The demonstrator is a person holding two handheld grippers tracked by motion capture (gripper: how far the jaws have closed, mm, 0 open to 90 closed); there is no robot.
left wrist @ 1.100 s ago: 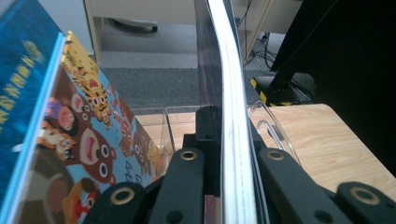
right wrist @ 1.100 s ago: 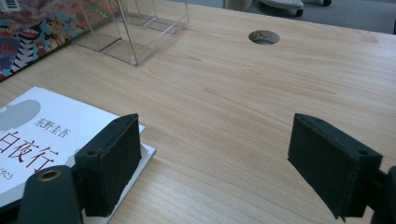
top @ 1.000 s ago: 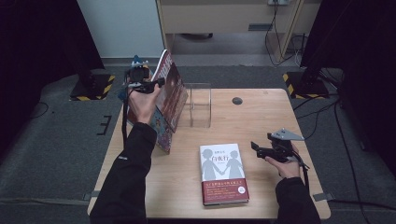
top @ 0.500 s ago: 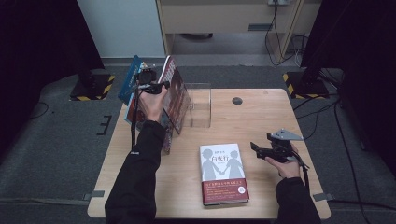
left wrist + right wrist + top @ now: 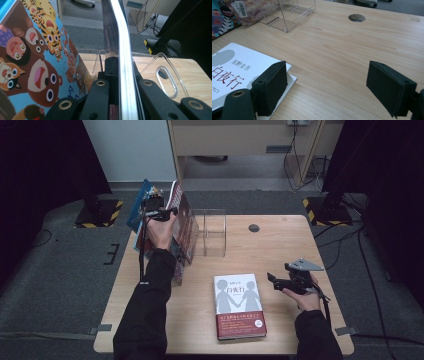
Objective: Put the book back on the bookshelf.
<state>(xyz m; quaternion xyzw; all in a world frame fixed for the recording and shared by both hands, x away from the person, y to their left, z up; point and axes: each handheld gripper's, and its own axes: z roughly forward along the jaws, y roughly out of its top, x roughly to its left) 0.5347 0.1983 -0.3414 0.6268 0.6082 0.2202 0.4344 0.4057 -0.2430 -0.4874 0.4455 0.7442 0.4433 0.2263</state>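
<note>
Nearest you, the white book lies flat at the bottom centre of the high view. Your right gripper rests just beside its right edge, jaws spread wide with nothing between them, and hasn't budged over the last second.

Further up, your left gripper is clamped tight on the top edge of the dark-covered book. Since a second ago that book has dropped lower and swung toward the clear stand, so you're probably about to seat it upright there.

The cartoon animal book leans close on the far-left side, so room is tight there. The table stays open on the right, but the left edge sits near your books.
</note>
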